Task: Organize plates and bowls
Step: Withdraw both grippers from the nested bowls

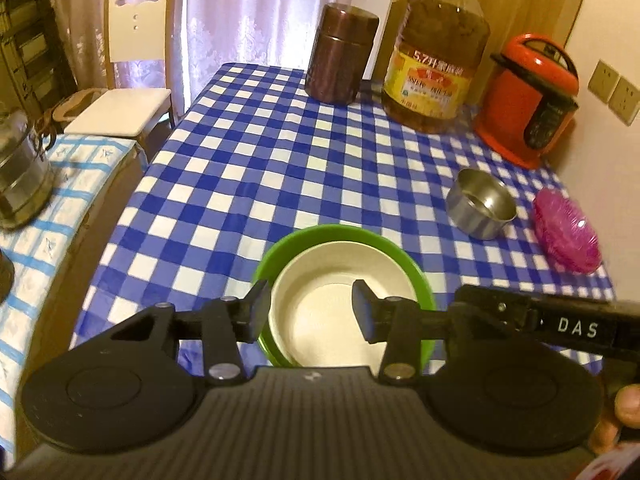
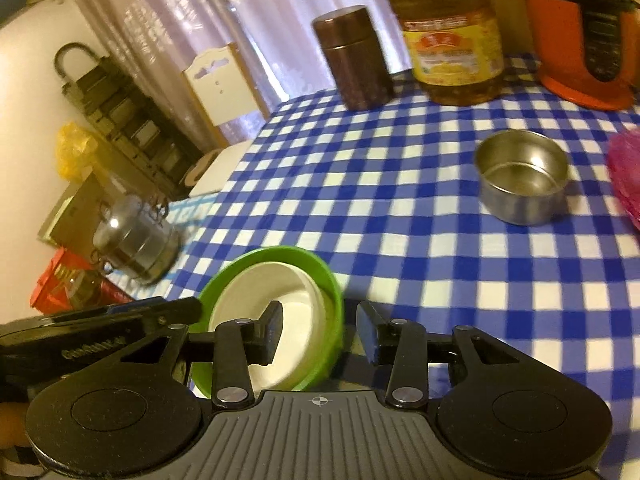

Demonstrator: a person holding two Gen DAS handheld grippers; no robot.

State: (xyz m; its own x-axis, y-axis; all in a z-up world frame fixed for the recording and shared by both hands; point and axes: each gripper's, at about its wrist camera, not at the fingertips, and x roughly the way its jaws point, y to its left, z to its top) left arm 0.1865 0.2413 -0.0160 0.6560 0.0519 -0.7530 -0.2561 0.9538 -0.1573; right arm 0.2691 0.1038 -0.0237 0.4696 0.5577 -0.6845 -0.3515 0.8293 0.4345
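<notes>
**White bowl nested in green bowl**

The white bowl [image 1: 340, 300] sat inside the green bowl [image 1: 276, 256] on the checked tablecloth [image 1: 248, 168]. Over the green bowl, left gripper [image 1: 312, 308] and right gripper [image 2: 320, 328] hung, fingers apart, gripping nothing. Beyond it stood the steel bowl [image 1: 480, 204].

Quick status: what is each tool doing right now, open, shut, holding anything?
Left tool: open, holding nothing, above the cream bowl.
Right tool: open, holding nothing, straddling the green bowl rim.

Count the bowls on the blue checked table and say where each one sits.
4. The white bowl is nested inside the green bowl at the near edge; the steel bowl stands farther right; the pink bowl lies beside it, rightmost.
</notes>
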